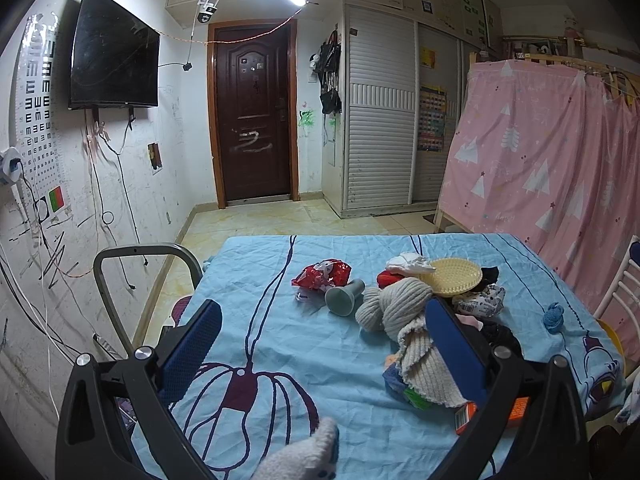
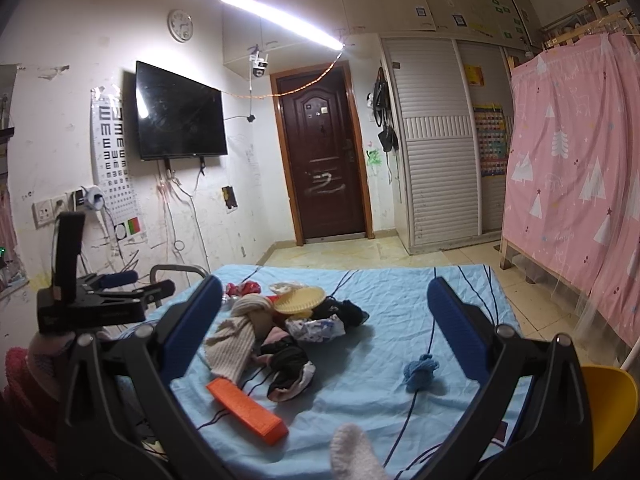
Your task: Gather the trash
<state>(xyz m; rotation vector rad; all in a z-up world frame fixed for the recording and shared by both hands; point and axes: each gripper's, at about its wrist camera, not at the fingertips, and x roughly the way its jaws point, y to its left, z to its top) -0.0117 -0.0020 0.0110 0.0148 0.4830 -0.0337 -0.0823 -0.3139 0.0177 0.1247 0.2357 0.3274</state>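
Both jaws spread wide and empty, left gripper (image 1: 323, 312) and right gripper (image 2: 325, 300) risk snagging the knit socks (image 1: 396, 300) instead of the red wrapper (image 1: 322, 274).

At the lower right of the left wrist view, the left claw's blue finger (image 1: 452, 344) hides part of the clothes pile (image 1: 416, 320) and the orange box (image 1: 466, 416); a white sock (image 1: 304, 456) is cut off by the bottom edge.

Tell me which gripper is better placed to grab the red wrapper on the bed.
Probably the left gripper: it is open, and the red wrapper lies ahead between its fingers. From the right gripper, the wrapper sits far left behind the clothes pile.
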